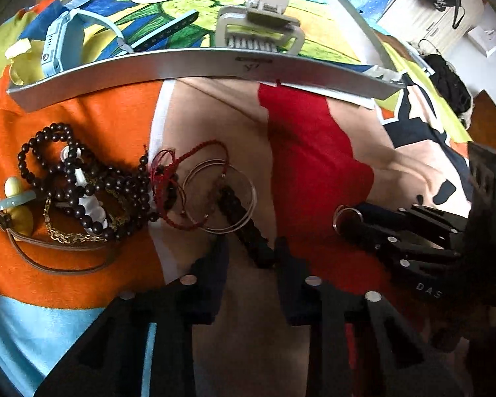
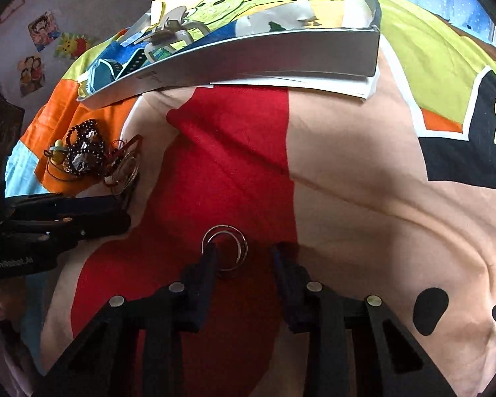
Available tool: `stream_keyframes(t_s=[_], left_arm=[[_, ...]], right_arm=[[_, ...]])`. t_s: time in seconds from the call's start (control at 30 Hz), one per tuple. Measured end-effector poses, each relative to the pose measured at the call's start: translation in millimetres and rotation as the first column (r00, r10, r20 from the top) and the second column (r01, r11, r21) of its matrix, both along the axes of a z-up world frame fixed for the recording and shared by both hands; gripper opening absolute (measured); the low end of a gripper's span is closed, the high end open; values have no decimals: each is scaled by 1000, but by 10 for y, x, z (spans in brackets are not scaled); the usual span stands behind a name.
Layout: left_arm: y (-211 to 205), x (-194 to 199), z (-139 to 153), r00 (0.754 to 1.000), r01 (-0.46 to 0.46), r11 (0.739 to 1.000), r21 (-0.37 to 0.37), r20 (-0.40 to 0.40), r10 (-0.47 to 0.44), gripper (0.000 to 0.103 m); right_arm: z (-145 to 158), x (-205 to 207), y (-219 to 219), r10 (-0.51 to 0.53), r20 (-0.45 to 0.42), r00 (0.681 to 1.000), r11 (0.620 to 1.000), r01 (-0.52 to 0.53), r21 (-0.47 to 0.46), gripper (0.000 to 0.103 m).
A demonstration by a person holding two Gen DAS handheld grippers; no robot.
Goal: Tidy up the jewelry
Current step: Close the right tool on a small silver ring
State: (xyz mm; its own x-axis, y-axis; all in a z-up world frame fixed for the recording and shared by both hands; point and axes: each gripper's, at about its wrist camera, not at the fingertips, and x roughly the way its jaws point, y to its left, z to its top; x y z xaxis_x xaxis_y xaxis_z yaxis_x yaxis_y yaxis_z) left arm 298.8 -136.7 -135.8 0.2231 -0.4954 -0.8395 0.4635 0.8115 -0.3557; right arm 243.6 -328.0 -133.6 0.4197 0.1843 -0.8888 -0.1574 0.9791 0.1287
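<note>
Left wrist view: your left gripper (image 1: 251, 258) has its fingers apart, nothing between them. A dark bead strand (image 1: 244, 225) runs from the silver bangles (image 1: 220, 195) down to the gap, its end near the finger tips; contact I cannot tell. The jewelry pile (image 1: 82, 188) sits at 9 o'clock on the orange patch of the cartoon bedspread (image 1: 307, 152): glossy dark wood bead loops, a thin gold chain, braided red cord bracelets (image 1: 175, 178), 2 or more thin wire bangles, a brown leather strap, a pale jade-like ring. The shallow grey tray (image 1: 188, 66) is at 12 o'clock, already holding a light blue watch (image 1: 62, 43) and a beige plastic hair claw (image 1: 258, 23). Your right gripper (image 1: 349, 220) comes in at 3 o'clock.

Right wrist view: right gripper (image 2: 244, 254) fingers spread around a smooth metal ring (image 2: 225, 248) lying flat on the red fabric; the left finger touches its rim, the right finger stands clear. Tray (image 2: 248, 56) at 12 o'clock, pile at 9 o'clock.

My read: step in hand is picking the ring. Next move calls for closing on the thin rim against soft cloth, so expect it to slip or sink; then lift and carry to the tray.
</note>
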Motion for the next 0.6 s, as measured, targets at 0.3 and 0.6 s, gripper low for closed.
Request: stream_keyframes(t_s=[0.3, 0.6], left_arm=[[24, -39, 5, 999, -12, 999, 31, 32, 11, 12], [-66, -169, 158, 1000, -25, 1000, 15, 16, 24, 12]], right_arm=[[-29, -22, 64, -13, 7, 1000, 999, 13, -50, 19], [-17, -34, 108, -5, -5, 1000, 1000, 5, 11, 5]])
